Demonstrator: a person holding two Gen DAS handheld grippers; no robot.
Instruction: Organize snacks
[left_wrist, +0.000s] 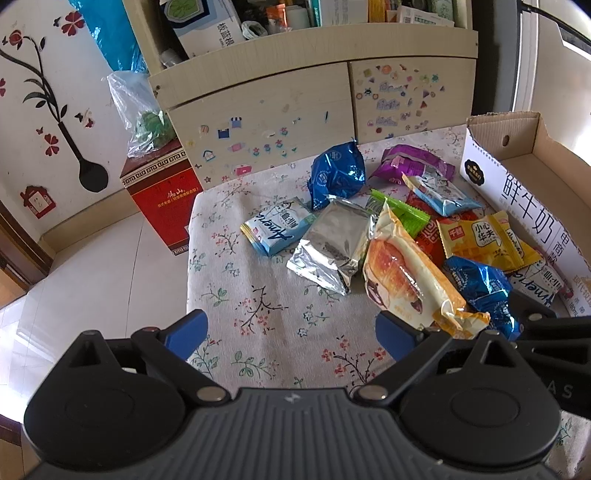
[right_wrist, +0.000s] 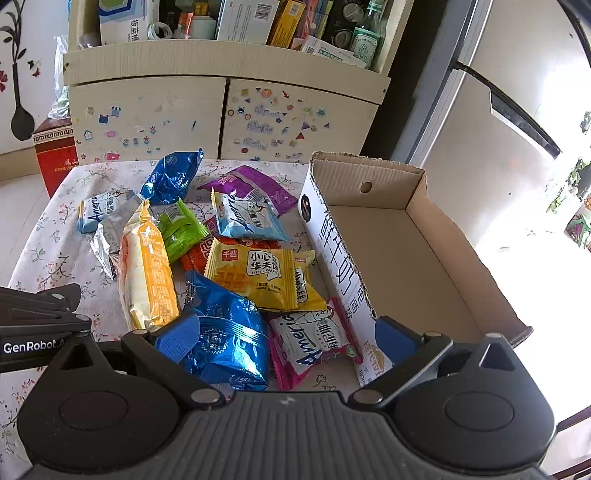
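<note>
Floral tablecloth (left_wrist: 258, 306) bearing loose snack packets beside cardboard box (right_wrist: 424, 258).
Left gripper (left_wrist: 291, 332) and right gripper (right_wrist: 284, 339): fingers spread, grasping nothing.

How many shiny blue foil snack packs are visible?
2: one blue foil pack at the far side of the pile, another blue foil pack nearest the right tool's fingers. Others may hide underneath.

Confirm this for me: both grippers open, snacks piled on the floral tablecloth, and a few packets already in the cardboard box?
Not quite: the cardboard box is empty, as the right wrist view shows. Both the left gripper and right gripper are open, and the snacks all lie on the floral tablecloth.
</note>
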